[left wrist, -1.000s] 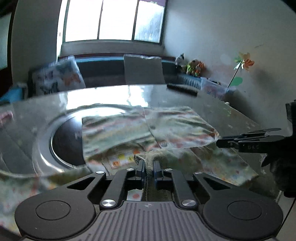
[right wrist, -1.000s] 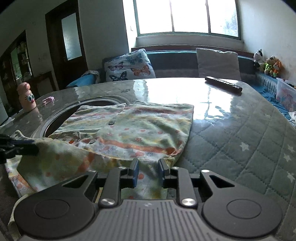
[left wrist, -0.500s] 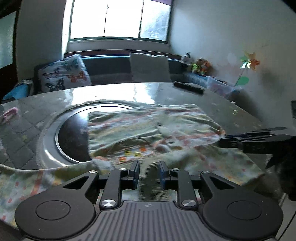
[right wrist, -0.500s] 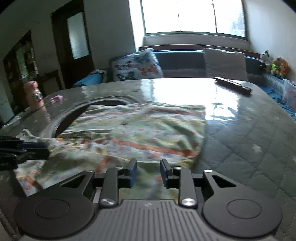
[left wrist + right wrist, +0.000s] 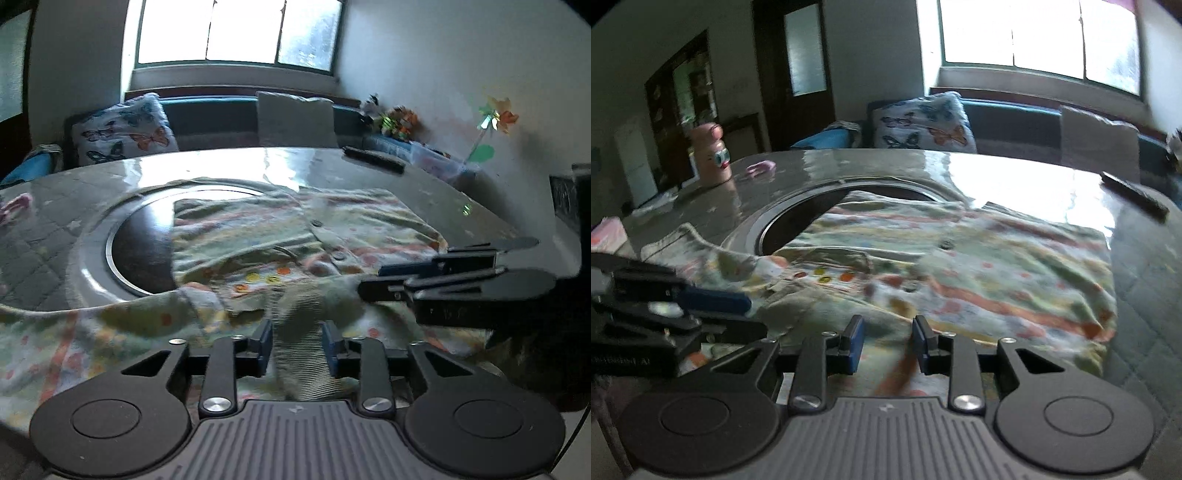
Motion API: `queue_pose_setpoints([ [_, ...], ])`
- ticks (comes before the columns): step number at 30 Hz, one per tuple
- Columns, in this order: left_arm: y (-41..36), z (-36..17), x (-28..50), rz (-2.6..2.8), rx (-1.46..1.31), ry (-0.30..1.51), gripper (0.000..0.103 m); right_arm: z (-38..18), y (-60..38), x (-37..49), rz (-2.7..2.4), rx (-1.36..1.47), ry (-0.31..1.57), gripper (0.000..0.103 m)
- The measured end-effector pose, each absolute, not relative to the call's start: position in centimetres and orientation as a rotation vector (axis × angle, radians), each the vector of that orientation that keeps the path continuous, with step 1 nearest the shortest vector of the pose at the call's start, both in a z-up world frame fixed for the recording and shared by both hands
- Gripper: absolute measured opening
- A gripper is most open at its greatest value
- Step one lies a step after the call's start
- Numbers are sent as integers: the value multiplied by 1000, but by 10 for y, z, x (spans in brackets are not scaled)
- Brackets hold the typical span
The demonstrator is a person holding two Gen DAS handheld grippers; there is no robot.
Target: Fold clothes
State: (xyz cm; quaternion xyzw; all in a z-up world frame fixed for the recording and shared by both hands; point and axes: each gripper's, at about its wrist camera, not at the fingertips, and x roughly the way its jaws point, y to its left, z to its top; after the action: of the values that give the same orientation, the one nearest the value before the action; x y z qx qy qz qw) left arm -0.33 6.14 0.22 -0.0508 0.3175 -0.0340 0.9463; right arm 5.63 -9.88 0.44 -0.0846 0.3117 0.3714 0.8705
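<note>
The shirt (image 5: 295, 236) lies on the table (image 5: 461, 206) only partly folded, near edge doubled over, while the left gripper (image 5: 297, 341), jaws opening, straddles its ribbed cuff, and the right gripper (image 5: 886, 339) stands narrowly parted, gripping nothing; further folds remain.

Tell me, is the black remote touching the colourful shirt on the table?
Apart. In the right wrist view the remote lies at the table's far right edge, with a strip of bare shiny tabletop between it and the shirt.
</note>
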Motion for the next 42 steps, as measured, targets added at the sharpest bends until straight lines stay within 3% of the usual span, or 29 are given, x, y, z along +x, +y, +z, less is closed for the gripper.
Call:
queue_pose_setpoints([
  [15, 137, 3, -46, 254, -172, 627, 49, 11, -107, 0, 885, -272, 637, 29],
  [18, 150, 1, -53, 317, -193, 626, 53, 14, -114, -4, 883, -247, 640, 36],
  [23, 174, -3, -63, 439, -217, 615, 58, 11, -118, 1, 850, -217, 665, 38],
  [37, 239, -8, -78, 714, -346, 580, 56, 9, -116, 2, 844, -206, 673, 39],
  [42, 249, -8, -78, 712, -379, 565, 34, 9, -116, 1, 838, -204, 674, 39],
])
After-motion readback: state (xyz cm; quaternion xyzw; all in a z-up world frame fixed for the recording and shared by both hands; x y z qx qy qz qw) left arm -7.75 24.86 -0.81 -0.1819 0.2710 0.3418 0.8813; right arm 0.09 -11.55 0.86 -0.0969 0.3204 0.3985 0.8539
